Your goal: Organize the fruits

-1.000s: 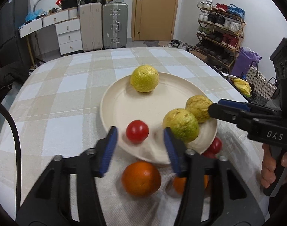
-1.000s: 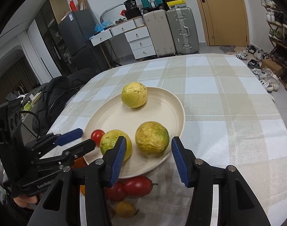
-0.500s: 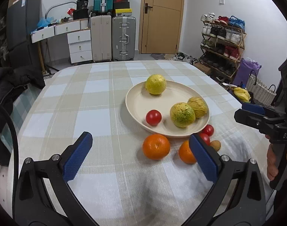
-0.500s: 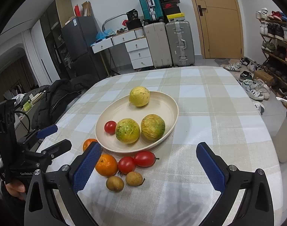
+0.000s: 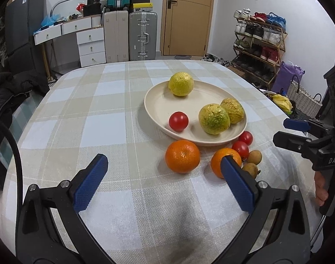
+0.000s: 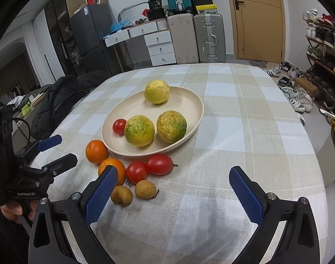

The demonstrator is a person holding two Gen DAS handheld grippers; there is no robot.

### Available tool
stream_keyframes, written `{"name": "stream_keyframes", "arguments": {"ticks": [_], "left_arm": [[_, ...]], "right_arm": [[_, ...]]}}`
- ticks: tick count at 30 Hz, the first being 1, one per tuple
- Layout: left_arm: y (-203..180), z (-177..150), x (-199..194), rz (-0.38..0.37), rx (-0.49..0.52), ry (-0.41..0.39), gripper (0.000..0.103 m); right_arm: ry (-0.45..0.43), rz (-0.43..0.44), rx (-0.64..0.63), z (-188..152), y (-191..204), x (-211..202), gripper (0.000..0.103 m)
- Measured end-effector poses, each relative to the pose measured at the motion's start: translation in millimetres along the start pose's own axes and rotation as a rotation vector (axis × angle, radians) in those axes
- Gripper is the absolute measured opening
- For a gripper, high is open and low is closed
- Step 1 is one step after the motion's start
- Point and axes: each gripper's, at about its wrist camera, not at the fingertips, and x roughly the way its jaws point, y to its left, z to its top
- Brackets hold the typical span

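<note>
A cream plate [image 5: 158, 101] [image 6: 189, 101] holds three yellow-green fruits [image 5: 214, 118] [image 6: 139, 130] and a small red tomato [image 5: 178, 121] [image 6: 119, 126]. On the cloth in front of it lie two oranges [image 5: 182, 156] [image 6: 96, 151], two red tomatoes [image 6: 159, 164] [image 5: 240, 150] and two small brown fruits [image 6: 145, 189] [image 5: 254, 157]. My left gripper [image 5: 164, 180] is open and empty over the cloth, short of the oranges. My right gripper [image 6: 175, 189] is open and empty too, with the brown fruits just inside its left finger.
The round table carries a checked cloth [image 5: 101, 110]. A dark jacket [image 6: 64, 96] lies at its left edge. Suitcases [image 5: 143, 36], drawers, a door and a shoe rack [image 5: 257, 44] stand beyond. A hand holds each gripper's handle at the frame edges.
Both grippers have pulled back from the plate and opened wide. The tomato and the yellow-green fruit that were between their fingers now rest on the plate.
</note>
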Motion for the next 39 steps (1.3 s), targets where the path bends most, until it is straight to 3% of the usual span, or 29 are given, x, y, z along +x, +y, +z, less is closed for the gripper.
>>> {"name": "stream_keyframes", "arguments": {"ticks": [22,39], "left_arm": [[2,-1,12,0.025,0.001,0.054,0.102],[-16,-10,16,-0.005,0.050,0.099,0.102]], "right_arm": [[0.186,-0.101,-0.101,-20,9,32,0.103],[0.196,-0.108,-0.136,-25,23,41,0.099]]}}
